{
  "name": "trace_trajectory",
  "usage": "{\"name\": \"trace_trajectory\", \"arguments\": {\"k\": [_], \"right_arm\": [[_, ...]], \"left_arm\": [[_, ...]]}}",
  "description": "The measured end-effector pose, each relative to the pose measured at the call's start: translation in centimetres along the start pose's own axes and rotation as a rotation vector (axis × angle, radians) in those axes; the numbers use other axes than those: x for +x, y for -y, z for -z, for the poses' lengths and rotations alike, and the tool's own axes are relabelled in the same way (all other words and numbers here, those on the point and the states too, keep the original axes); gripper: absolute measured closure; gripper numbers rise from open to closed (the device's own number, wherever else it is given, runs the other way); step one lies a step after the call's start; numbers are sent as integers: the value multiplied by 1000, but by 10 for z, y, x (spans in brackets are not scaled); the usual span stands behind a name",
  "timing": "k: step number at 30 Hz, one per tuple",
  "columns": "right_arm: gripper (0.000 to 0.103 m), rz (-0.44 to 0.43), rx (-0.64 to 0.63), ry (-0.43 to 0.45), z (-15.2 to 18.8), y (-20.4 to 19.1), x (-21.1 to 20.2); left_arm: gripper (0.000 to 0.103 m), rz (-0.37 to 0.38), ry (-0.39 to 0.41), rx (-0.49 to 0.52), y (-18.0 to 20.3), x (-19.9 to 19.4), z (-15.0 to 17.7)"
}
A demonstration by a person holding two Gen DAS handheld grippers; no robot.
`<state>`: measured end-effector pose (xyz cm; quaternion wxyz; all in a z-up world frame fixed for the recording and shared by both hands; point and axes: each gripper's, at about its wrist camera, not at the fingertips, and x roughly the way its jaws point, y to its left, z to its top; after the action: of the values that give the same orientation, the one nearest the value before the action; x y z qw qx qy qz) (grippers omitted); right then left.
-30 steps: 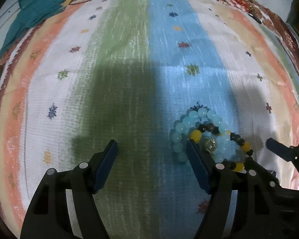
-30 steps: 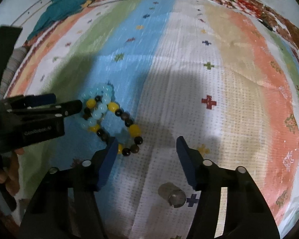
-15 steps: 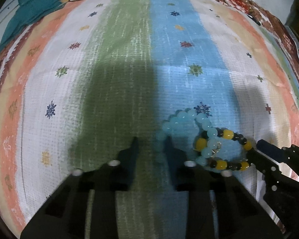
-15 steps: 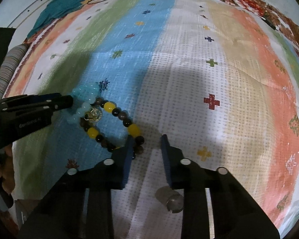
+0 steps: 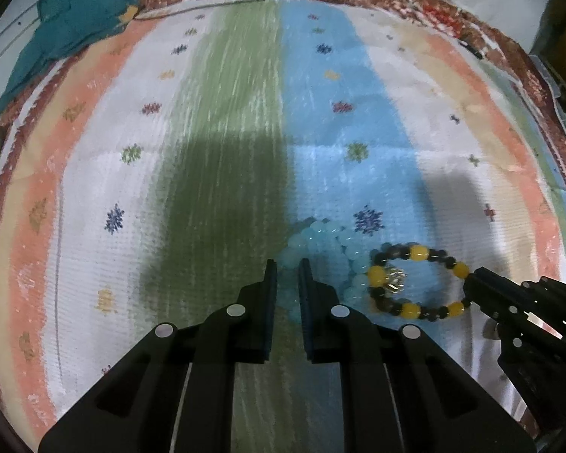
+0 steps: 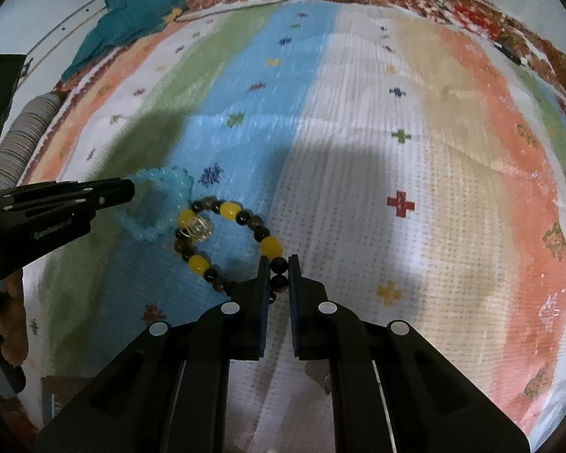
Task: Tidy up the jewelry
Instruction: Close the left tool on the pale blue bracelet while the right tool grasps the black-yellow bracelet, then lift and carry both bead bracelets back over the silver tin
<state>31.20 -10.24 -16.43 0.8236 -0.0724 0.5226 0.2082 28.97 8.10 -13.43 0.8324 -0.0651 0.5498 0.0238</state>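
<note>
Two bead bracelets lie tangled on the striped bedspread (image 5: 222, 151). My left gripper (image 5: 286, 270) is closing its jaws tight on beads of the light blue bracelet (image 5: 322, 236); its tip (image 6: 128, 190) shows at the left of the right wrist view. The dark bracelet with yellow beads (image 6: 228, 209) carries a gold-and-clear charm (image 6: 197, 228) where it overlaps the light blue bracelet (image 6: 169, 185). My right gripper (image 6: 277, 268) is closing its jaws on two dark beads at that bracelet's near side. In the left wrist view the right gripper (image 5: 473, 281) meets the dark bracelet (image 5: 419, 253) at its right end.
A teal cloth (image 5: 75, 26) lies bunched at the far left corner, with a thin cable (image 5: 215, 3) along the far edge. A grey striped roll (image 6: 22, 139) lies at the left. A small metal piece (image 6: 317, 377) shows under my right gripper. A person's hand (image 6: 3, 302) holds the left gripper.
Both grippers went from wide open to shut, each on its own bracelet. The bracelets, heaped together before, are now drawn apart sideways, with the dark one spread into a ring.
</note>
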Motion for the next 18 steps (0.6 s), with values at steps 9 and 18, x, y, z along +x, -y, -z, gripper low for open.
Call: {"name": "trace_trajectory", "arguments": {"k": [9,18], "right_arm": [[93,22,-51,75,-4,-21,-27],[93,-22,-96,120,-8,-39,-44]], "left_arm": [[92,-19,57,78,15,-23,7],[92,-15,90,87,21,-36,3]]}}
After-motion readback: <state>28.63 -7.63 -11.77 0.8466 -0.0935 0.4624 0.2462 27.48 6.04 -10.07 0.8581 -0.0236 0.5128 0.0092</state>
